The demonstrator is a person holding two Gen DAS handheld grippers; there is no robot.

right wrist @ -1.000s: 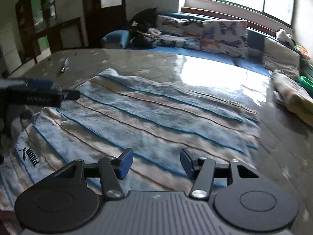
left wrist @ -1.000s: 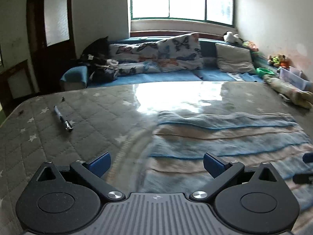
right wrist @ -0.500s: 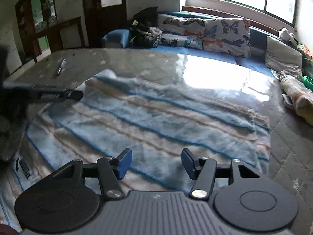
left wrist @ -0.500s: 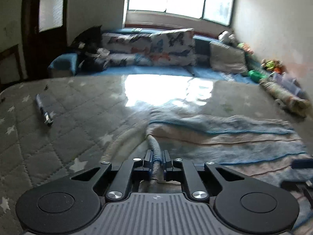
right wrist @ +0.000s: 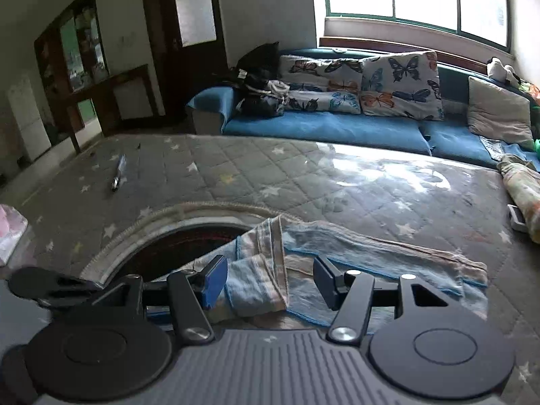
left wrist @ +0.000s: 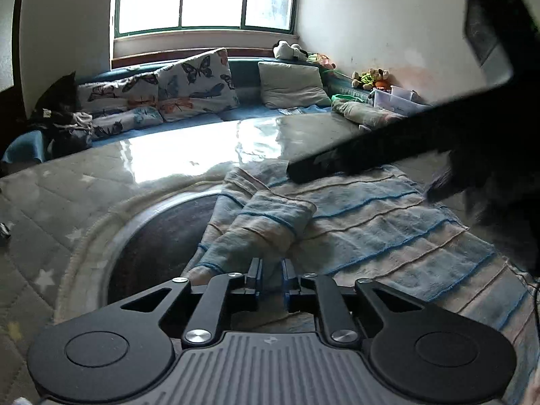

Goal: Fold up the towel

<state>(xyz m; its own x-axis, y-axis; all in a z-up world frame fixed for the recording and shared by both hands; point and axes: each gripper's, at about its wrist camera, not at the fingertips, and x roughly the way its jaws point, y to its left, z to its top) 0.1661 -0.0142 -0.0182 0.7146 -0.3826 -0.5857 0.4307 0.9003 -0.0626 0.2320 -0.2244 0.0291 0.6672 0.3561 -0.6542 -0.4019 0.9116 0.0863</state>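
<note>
A blue and beige striped towel (left wrist: 388, 216) lies on the grey quilted star-pattern cover (left wrist: 60, 209). My left gripper (left wrist: 270, 278) is shut on a bunched edge of it, and a lifted fold runs from the jaws onto the flat part. In the right wrist view the towel (right wrist: 388, 256) is doubled over at its near left corner. My right gripper (right wrist: 270, 281) stands open, with that folded corner between its fingers (right wrist: 216, 278). In the left wrist view the right gripper (left wrist: 388, 155) is a dark blur crossing above the towel. The left gripper (right wrist: 67, 287) shows dark at the lower left.
Beside the towel a dark round patch (right wrist: 189, 239) with a cream rim shows through the cover. A pen (right wrist: 118, 172) lies far left. A blue sofa (right wrist: 320, 128) with butterfly cushions lines the far side. A rolled blanket (right wrist: 523, 189) sits at the right edge.
My left gripper closed on the towel's left edge and carried it up and rightward over the towel. The right gripper swung left across the towel, still open.
</note>
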